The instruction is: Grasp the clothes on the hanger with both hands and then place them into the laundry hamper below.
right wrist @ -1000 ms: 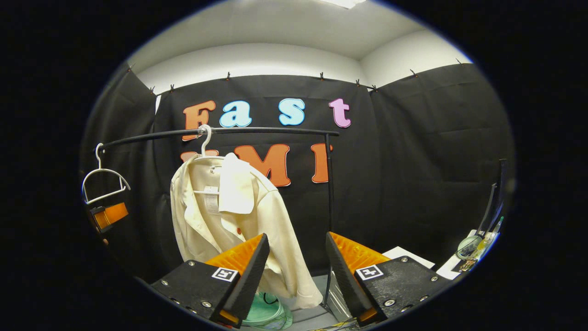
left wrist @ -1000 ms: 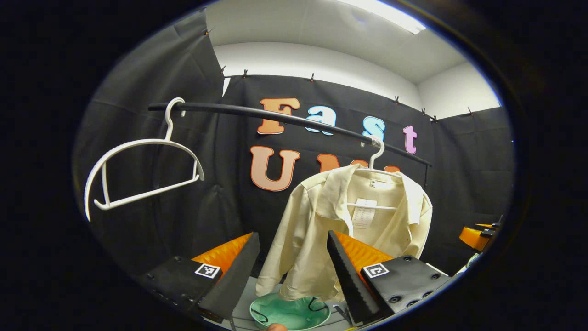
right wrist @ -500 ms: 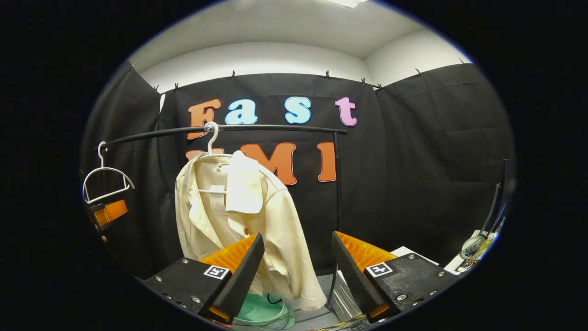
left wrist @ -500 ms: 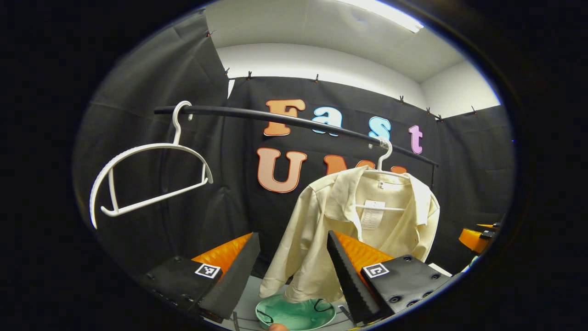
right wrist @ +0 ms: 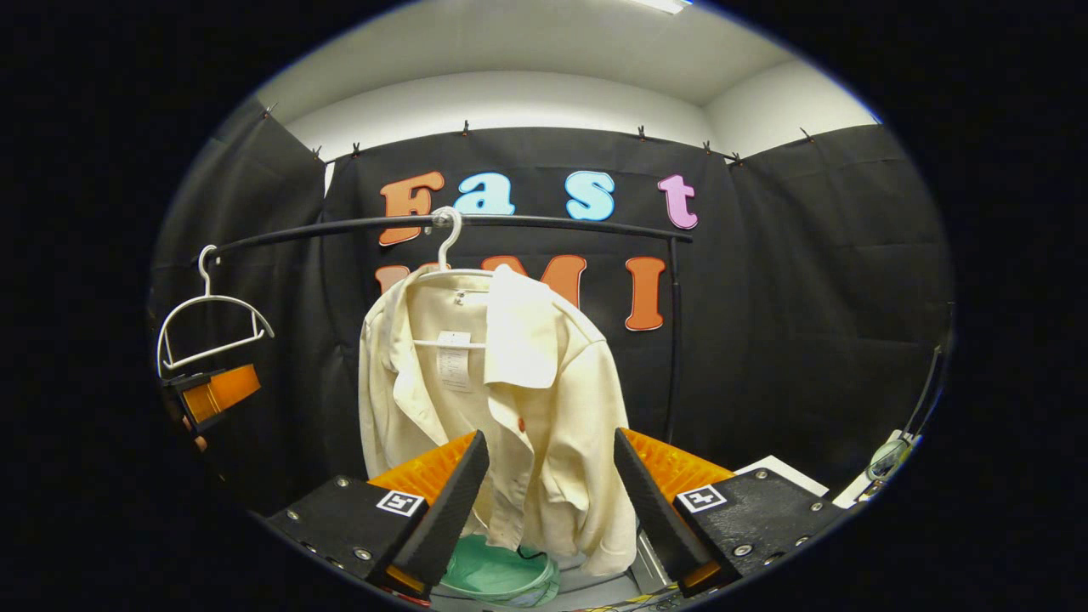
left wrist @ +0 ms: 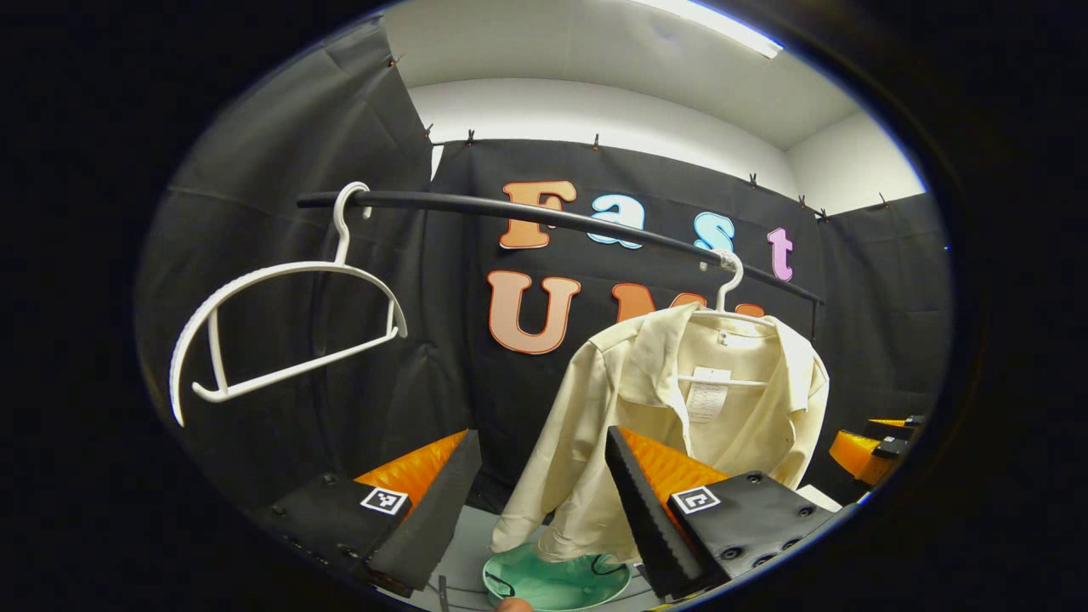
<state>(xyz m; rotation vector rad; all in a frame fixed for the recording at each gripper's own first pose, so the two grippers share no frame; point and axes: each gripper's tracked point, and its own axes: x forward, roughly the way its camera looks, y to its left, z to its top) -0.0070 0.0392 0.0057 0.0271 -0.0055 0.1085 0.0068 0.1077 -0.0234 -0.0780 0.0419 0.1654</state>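
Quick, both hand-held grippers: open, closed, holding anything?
Left hand-held gripper: open, holding nothing.
Right hand-held gripper: open, holding nothing; shirt hangs ungrasped.

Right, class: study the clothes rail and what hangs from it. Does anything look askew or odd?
Yes. The empty white plastic hanger hangs tilted on the black rail. The cream shirt sits lopsided on its hanger, one collar flap folded across its open front.

I see an empty white plastic hanger hooked over a black curved metal rail near the rail's left end. In the right gripper view, I see the same rail carried on a black upright post. White sheets of paper lie at lower right.
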